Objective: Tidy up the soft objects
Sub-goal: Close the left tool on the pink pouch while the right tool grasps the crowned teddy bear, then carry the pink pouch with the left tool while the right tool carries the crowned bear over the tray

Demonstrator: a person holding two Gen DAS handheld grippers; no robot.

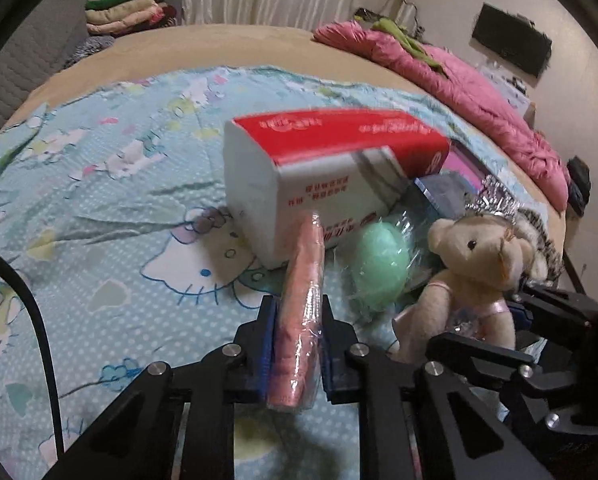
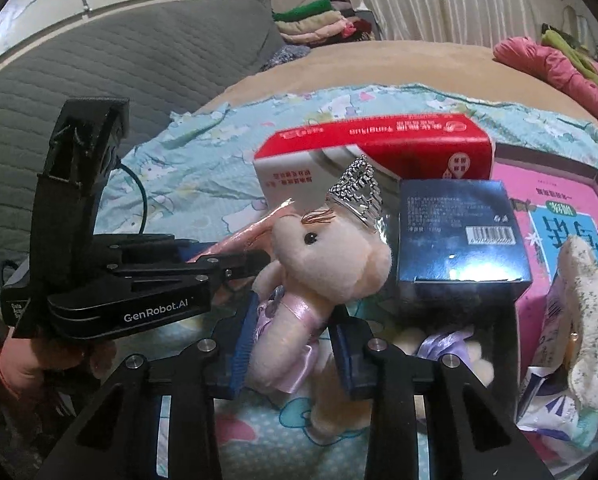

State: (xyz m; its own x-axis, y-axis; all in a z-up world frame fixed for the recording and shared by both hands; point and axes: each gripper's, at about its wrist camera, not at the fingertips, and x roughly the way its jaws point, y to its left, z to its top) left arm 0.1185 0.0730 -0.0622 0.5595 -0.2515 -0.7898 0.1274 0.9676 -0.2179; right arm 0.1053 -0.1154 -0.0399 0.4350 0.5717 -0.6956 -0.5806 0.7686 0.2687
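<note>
Pink wrapped pack (image 1: 301, 312) pinched in left hand-held gripper (image 1: 299, 320), near the tissue box (image 1: 323, 176). Right hand-held gripper (image 2: 295, 344) clamps the bear (image 2: 315, 276) at its waist, probably firmly. Lift both straight off the bed (image 1: 99, 208); avoid snagging the tiara (image 2: 357, 192).

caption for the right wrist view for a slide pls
Right gripper clamps a crowned plush bear over the cartoon bedsheet, the left gripper alongside holding a pink wrapped pack.
</note>
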